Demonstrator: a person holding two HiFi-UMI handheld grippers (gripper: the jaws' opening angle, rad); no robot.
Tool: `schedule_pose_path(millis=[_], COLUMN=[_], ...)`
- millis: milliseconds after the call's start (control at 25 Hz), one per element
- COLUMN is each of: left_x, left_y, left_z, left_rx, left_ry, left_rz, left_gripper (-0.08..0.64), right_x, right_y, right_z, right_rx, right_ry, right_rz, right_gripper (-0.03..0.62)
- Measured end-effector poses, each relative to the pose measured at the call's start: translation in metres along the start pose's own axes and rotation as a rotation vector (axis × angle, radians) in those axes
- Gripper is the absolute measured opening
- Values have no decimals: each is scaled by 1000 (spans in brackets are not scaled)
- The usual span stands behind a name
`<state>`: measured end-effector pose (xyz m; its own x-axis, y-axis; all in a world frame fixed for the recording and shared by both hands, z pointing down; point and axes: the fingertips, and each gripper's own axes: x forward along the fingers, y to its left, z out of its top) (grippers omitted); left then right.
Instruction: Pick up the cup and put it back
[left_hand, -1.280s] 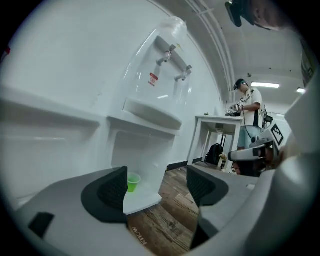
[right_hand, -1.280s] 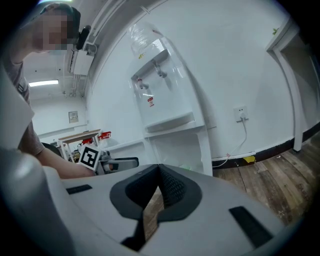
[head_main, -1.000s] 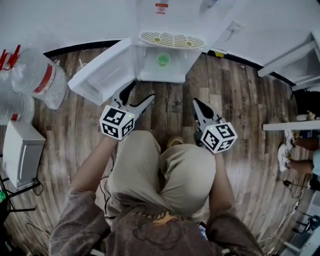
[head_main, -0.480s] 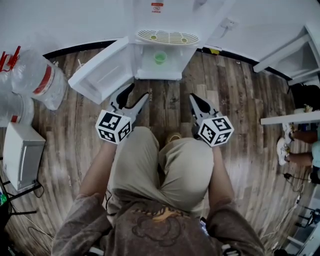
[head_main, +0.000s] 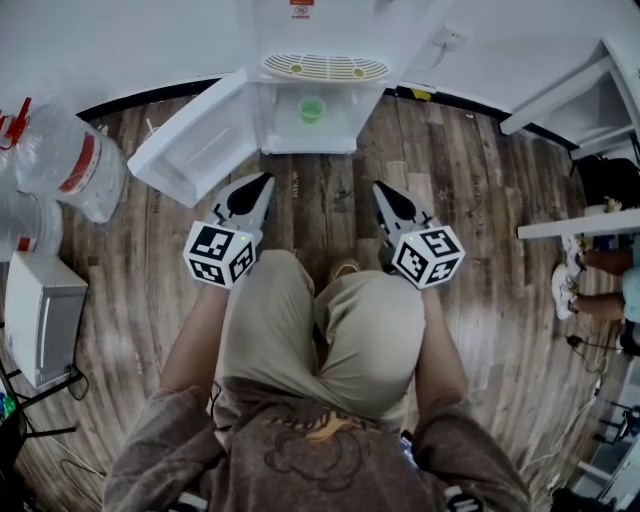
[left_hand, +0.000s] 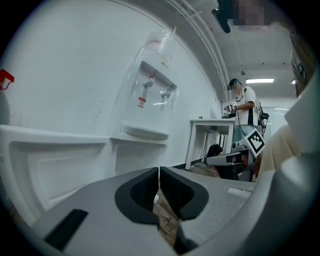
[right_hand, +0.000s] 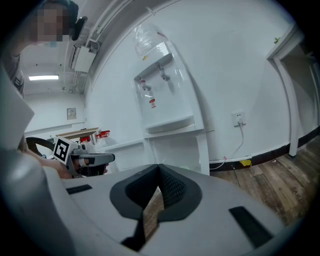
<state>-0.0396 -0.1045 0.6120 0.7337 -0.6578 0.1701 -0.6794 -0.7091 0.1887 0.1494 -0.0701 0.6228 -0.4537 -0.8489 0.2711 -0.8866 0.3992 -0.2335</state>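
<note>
While left tongs (head_main: 264, 180) sit shut, cup (head_main: 312, 108) stands well ahead

Wood floor (head_main: 330, 205) carries a jug (head_main: 70, 170) and the water dispenser (head_main: 325, 68), whose cabinet shelf (head_main: 290, 138) holds a green cup (head_main: 311, 108)

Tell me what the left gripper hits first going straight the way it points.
Likely the water dispenser's open lower cabinet, near its left edge; the left gripper, jaws closing shut on nothing, has only floor before it. Depth unclear.
</note>
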Motion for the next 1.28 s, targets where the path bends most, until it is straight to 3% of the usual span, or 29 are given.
schedule_pose_path(millis=[440, 640, 920, 1280], left_x=[8, 12, 3, -34], left_y=[-6, -4, -17, -60], left_z=[-4, 22, 136, 353], left_rx=[-16, -23, -61, -75], left_ry=[-7, -13, -21, -2], left_rz=[-23, -19, -27, -18], left_gripper=[3, 3, 3, 3], right_x=[-3, 3, -18, -72], right_y=[-5, -11, 15, 92], right_z=[2, 33, 146, 348], right_rx=[3, -44, -18, 5], right_ry=[-9, 22, 47, 50], right_rz=[-5, 7, 45, 136], right_gripper=[2, 2, 2, 2])
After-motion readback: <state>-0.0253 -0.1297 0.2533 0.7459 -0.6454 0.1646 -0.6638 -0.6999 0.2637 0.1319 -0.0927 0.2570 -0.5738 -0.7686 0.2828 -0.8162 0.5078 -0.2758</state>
